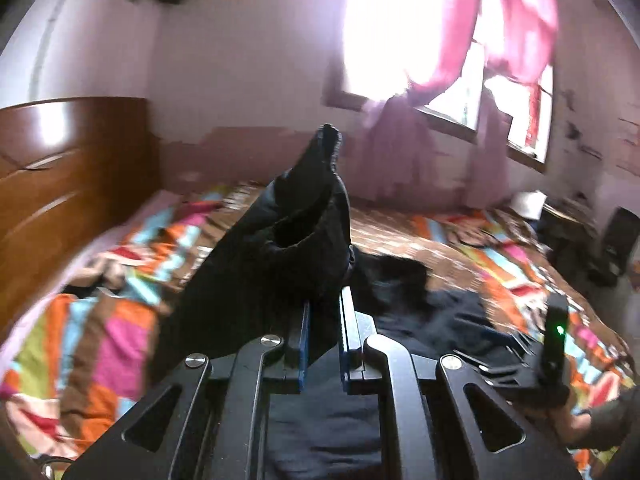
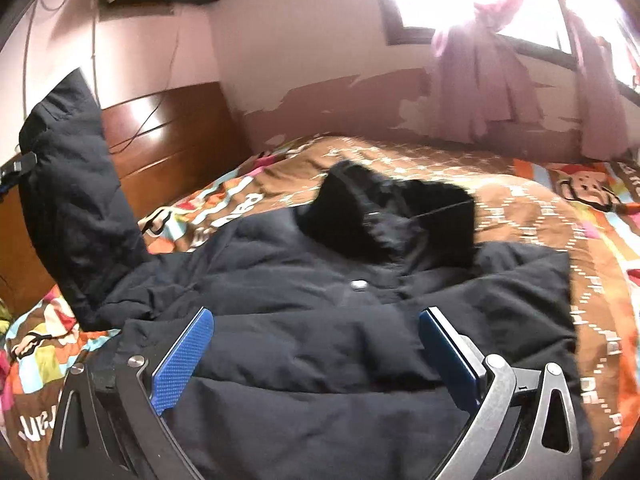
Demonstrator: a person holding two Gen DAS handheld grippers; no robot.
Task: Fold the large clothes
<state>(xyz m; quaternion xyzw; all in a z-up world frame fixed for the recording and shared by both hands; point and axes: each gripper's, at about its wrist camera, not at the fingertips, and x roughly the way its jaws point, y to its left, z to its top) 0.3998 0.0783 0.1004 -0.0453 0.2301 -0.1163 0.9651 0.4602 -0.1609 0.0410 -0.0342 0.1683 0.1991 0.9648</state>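
Fingers (image 1: 304, 344) of left gripper (image 1: 324, 340) pinched on sleeve (image 1: 288, 248) of black jacket (image 2: 340, 320), sleeve lifted, cuff opening facing camera. Right gripper (image 2: 316, 356) spread wide over jacket, blue pads (image 2: 180, 360) either side of fabric, nothing held. Jacket lies near on patterned bedspread (image 2: 520, 208), fur hood (image 2: 384, 216) toward far window (image 1: 400, 20). Wooden headboard (image 2: 168, 140) left.

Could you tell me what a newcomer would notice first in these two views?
Probably the black jacket spread across the bright patterned bedspread, filling the middle of the right view. Next, its sleeve lifted up, pinched in the left gripper, while the right gripper hangs open over the jacket's body. Behind, a glaring window with pink curtains.
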